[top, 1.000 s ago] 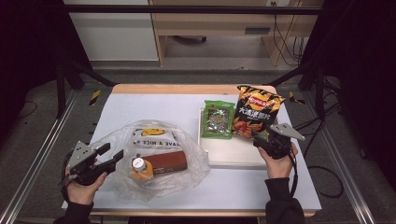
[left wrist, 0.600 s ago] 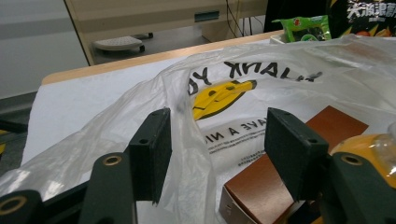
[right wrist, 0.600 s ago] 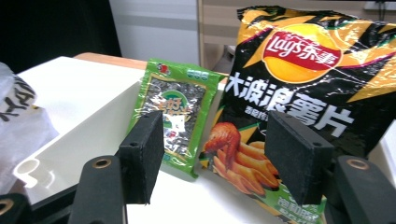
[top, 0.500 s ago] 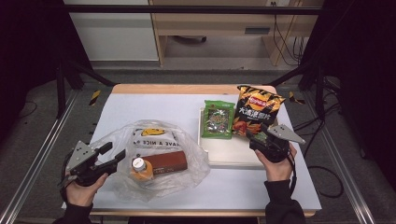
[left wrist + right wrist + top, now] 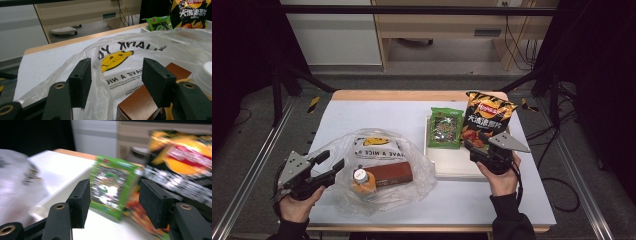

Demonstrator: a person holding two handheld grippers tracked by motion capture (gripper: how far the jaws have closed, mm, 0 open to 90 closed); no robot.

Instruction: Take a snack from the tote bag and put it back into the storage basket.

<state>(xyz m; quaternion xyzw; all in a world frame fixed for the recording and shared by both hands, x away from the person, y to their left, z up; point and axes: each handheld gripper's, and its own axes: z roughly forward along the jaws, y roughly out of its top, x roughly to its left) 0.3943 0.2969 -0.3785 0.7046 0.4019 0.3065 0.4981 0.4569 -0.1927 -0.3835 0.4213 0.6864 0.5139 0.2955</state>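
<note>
Left to right, as it stands now.

Left tool: your hand holds it at the desk's near-left corner, jaws spread wide, nothing between them. They point at the clear plastic bag, and the left gripper view has them straddling the bag's near edge. Looks set up to pinch the film and hold the mouth open, though I can't tell whether the pads touch the plastic yet.

Bag lies flat on the desk, left of centre, smiley print facing up. Inside it: a brown box and, touching its left end, an orange bottle with a white cap. Both sit at the near side of the bag, so there is free room toward the far end for more items.

Right of the bag, a shallow white tray. A green seaweed snack pack leans at its far edge; a black-and-orange chips bag stands just beside it, on the right.

Right tool: over the tray's right side, jaws apart and empty, aimed at the two packs. The right gripper view is motion-blurred, with the green pack centred between the jaws and chips off to the right. My read: green pack is your next pick, then into the bag. Close in squarely; the pack is thin and propped up, so a glancing touch could tip it over.
</note>
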